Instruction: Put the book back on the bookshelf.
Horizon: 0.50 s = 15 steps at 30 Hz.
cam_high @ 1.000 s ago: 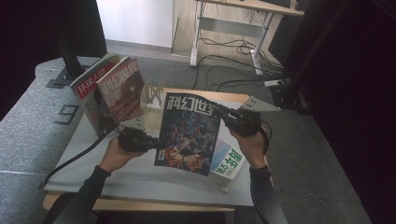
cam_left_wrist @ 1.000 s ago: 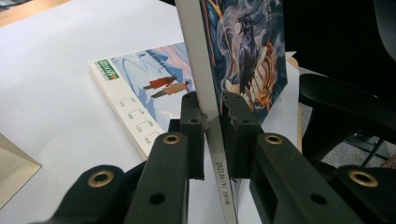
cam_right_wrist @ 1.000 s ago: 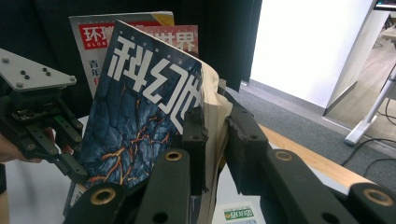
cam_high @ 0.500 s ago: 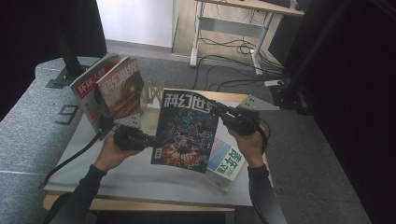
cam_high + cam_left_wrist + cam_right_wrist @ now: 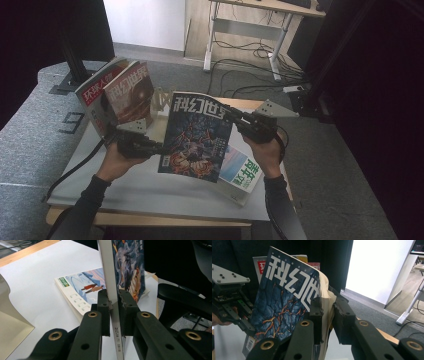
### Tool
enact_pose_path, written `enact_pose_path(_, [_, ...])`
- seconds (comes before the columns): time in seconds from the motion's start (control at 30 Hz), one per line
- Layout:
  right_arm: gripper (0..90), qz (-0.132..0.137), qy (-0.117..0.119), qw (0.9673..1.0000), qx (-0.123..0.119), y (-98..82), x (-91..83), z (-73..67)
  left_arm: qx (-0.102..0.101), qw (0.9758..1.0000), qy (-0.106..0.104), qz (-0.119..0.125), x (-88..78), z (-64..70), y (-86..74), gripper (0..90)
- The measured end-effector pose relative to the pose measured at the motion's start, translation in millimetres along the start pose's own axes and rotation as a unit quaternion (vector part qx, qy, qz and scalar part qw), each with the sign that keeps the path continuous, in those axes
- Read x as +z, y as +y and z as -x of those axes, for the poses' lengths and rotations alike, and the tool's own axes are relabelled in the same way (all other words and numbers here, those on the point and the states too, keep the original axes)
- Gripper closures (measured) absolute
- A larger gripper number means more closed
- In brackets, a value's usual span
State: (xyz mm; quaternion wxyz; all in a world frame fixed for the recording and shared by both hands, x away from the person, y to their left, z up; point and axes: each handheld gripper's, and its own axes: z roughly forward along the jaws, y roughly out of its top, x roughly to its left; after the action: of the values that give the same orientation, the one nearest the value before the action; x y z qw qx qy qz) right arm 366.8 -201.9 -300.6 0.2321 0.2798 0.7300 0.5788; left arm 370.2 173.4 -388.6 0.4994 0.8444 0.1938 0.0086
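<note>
A dark blue magazine (image 5: 197, 137) with white title characters hangs upright above the table, held between both grippers. My left gripper (image 5: 161, 148) is shut on its spine edge low on the left. In the left gripper view the pads clamp the white spine (image 5: 110, 272) from both sides, at the left gripper (image 5: 113, 300). My right gripper (image 5: 229, 114) is shut on the upper right corner. In the right gripper view the right gripper (image 5: 327, 307) pinches the page edges beside the cover (image 5: 284, 297), and the left gripper (image 5: 247, 326) shows farther off at the lower left.
A light blue and green magazine (image 5: 242, 172) lies flat on the white table sheet (image 5: 125, 180), under the held one. Two more magazines (image 5: 122, 92) stand upright at the back left beside a metal stand (image 5: 160, 100). A black chair (image 5: 182, 302) is past the table edge.
The held magazine and both grippers have drifted slightly to the left. Both grips look the same as before.
</note>
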Motion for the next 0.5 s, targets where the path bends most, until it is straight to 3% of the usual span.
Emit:
enact_pose_path(0.2, [76.5,0.003,0.004,1.0,0.0,0.9,6.1,-4.0,0.006,0.9999,0.015,-0.004,-14.3,3.2,-0.5,81.2])
enact_pose_path(0.5, [76.5,0.009,0.009,0.9999,-0.005,6.6,15.5,-12.1,0.0,0.9998,0.02,0.009,-29.6,3.5,-4.8,82.0])
